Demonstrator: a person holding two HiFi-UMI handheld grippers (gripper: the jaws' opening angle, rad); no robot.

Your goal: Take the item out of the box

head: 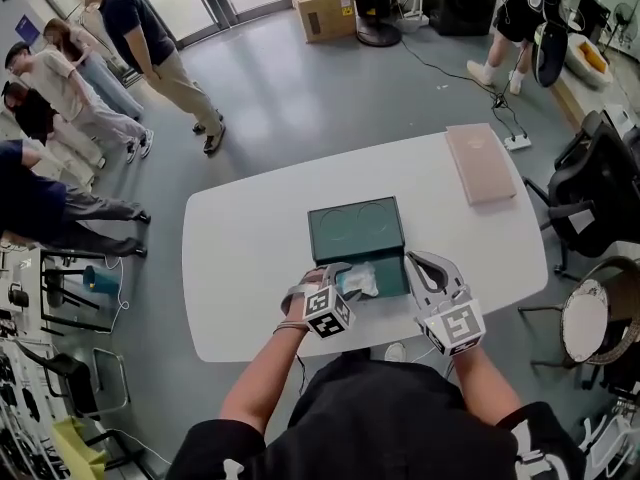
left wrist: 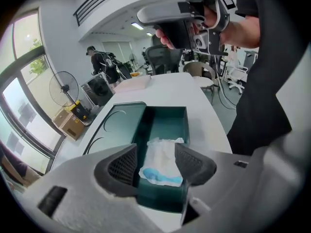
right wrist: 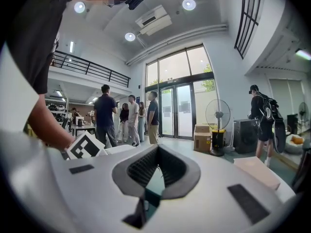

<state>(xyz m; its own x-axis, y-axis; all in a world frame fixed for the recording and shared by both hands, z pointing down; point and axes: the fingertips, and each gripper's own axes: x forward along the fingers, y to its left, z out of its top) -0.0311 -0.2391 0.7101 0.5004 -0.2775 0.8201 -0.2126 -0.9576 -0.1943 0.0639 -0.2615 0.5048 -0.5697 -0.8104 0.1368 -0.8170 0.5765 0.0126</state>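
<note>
One box (left wrist: 167,124) holds one white item (left wrist: 163,164); left tongs (left wrist: 155,153) flank it, wide apart, right tongs (right wrist: 156,155) clamp the box's wall.

We've got a dark teal box (head: 393,268) sitting open near our edge of the white table (head: 250,268). Its lid (head: 355,230) lies flat just behind the tray, touching it. Inside, at the tray's left end, there's a crumpled white packet (head: 358,280) with something light blue showing at one end.
</note>
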